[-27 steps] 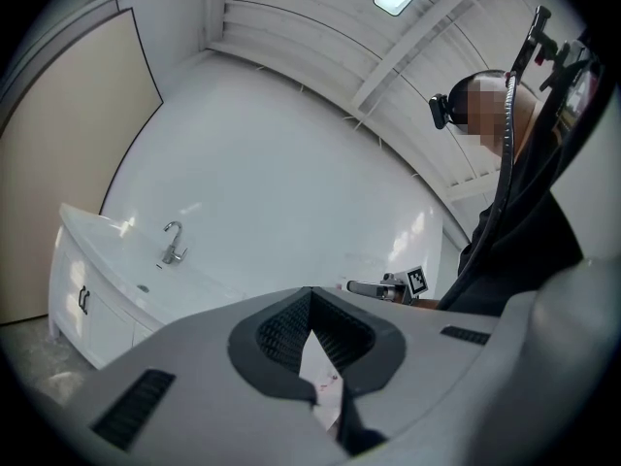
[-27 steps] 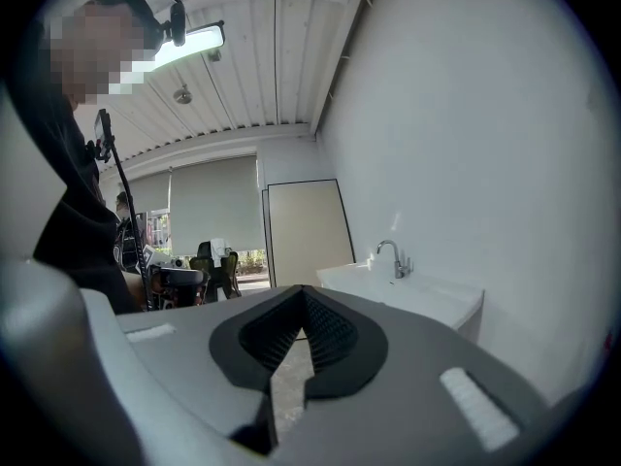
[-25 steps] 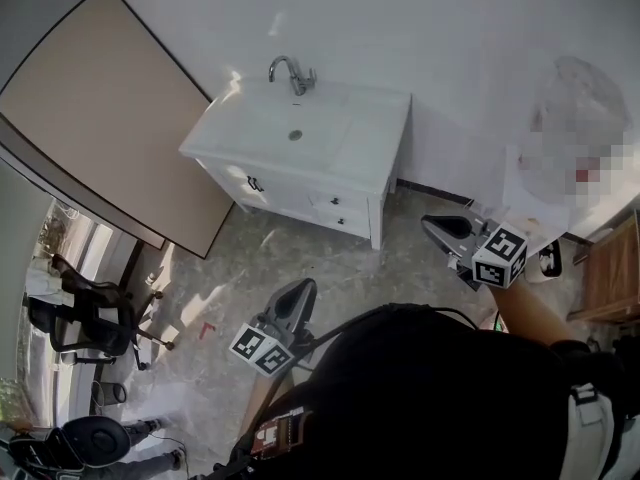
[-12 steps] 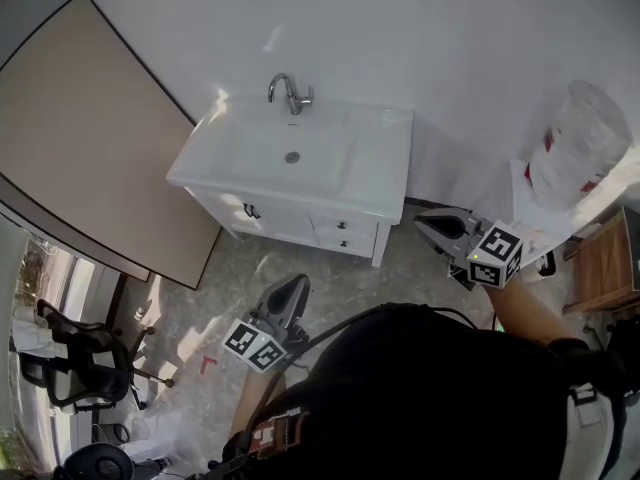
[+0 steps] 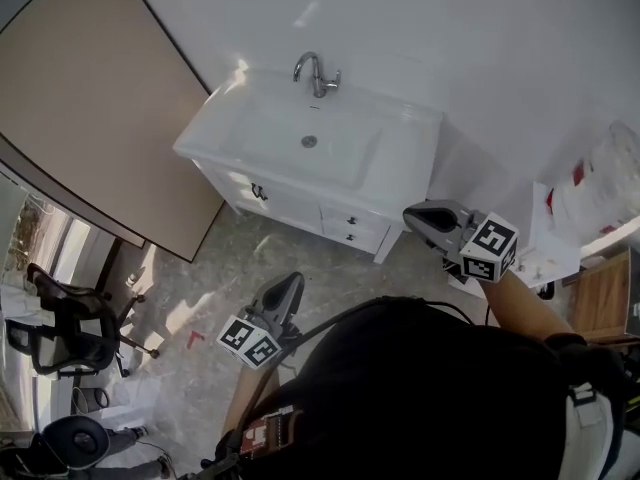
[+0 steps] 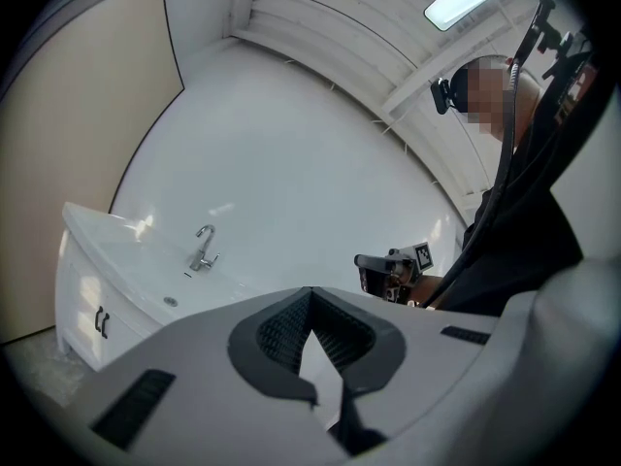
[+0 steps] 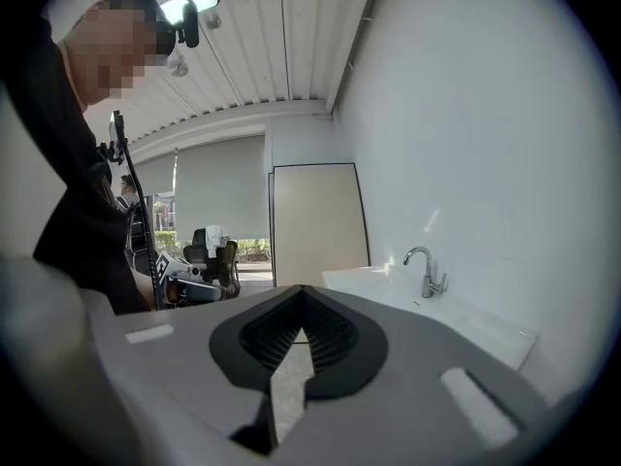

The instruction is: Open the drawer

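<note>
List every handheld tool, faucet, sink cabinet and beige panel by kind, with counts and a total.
Tools: 2 (left tool, right tool)
Faucet: 1
Sink cabinet: 1
Beige panel: 1
Total: 5

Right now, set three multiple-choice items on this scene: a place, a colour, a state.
1. Where does the curved chrome faucet stand? A) behind the basin, by the wall B) on the floor C) on the chair
2. What colour is the sink cabinet with dark handles? A) black B) white C) brown
3. How are its small drawers? A) pulled out B) removed C) shut
A: it rises at the basin's rear rim. B: its front is white. C: their fronts sit flush.
</note>
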